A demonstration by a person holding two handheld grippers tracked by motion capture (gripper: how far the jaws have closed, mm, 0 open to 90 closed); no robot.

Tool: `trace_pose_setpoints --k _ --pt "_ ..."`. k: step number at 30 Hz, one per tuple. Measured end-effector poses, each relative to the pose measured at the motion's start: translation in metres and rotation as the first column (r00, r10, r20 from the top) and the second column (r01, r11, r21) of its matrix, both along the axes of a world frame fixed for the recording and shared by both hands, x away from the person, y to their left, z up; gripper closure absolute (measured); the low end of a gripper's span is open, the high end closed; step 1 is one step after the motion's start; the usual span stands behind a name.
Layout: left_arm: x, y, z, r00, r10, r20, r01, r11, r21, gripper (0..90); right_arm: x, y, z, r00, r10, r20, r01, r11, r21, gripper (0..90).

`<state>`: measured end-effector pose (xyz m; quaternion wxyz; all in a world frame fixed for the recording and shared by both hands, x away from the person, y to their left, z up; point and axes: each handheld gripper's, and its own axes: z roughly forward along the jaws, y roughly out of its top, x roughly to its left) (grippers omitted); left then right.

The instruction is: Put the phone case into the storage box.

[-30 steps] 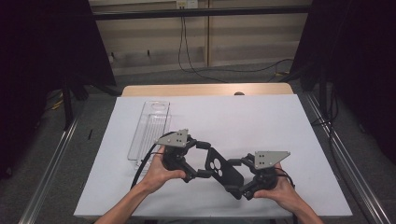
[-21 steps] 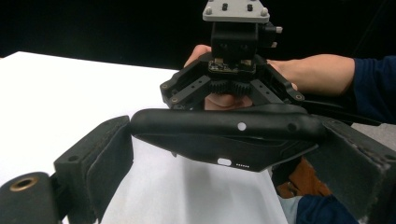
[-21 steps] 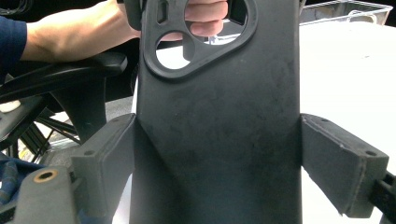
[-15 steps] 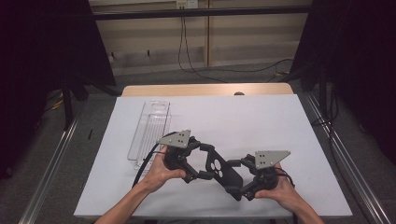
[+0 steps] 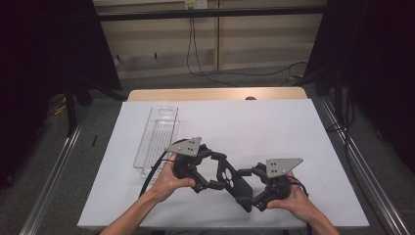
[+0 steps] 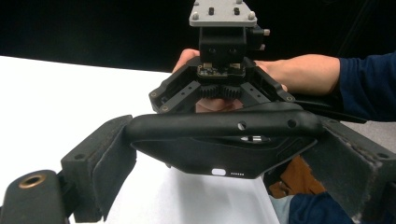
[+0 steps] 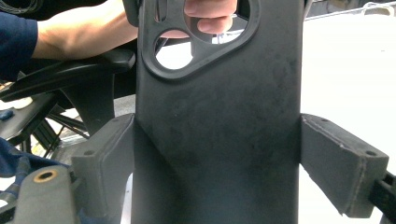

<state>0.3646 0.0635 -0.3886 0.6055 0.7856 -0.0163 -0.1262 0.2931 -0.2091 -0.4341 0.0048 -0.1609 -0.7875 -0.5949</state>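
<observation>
Gripping the black phone case [image 5: 236,182] between both tongs, left gripper [image 5: 208,178] and right gripper [image 5: 252,198] clamped on opposite ends; keep pressure even to avoid twisting

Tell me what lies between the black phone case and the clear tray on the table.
Nothing visible: only bare white table separates the black phone case, clamped by both the left claw and right claw, from the clear tray.

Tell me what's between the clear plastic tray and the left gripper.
In the high view, bare white table cover lies between the clear plastic tray and the left gripper, crossed by the gripper's black cable.
</observation>
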Motion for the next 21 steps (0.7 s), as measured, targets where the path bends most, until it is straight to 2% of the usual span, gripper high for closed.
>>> trace_pose_setpoints --k 4,16,21 --pt "0.0004 -0.0006 0.0003 0.9999 -0.001 -0.011 0.001 1.0000 -0.009 7.9 0.0001 0.0007 -0.0004 1.0000 0.008 -0.001 -0.008 1.0000 -0.005 14.3" --pt "-0.0004 -0.0004 -0.0006 0.9998 -0.021 -0.007 0.021 0.9998 0.000 11.0 -0.0001 0.0014 -0.0011 0.9998 0.015 -0.009 -0.015 0.9999 0.003 14.2" --pt "-0.0006 -0.0024 -0.0018 0.9994 -0.025 -0.023 0.025 0.9997 0.000 11.6 -0.0004 0.0020 -0.0007 0.9999 0.015 0.001 -0.015 0.9999 0.001 14.2"
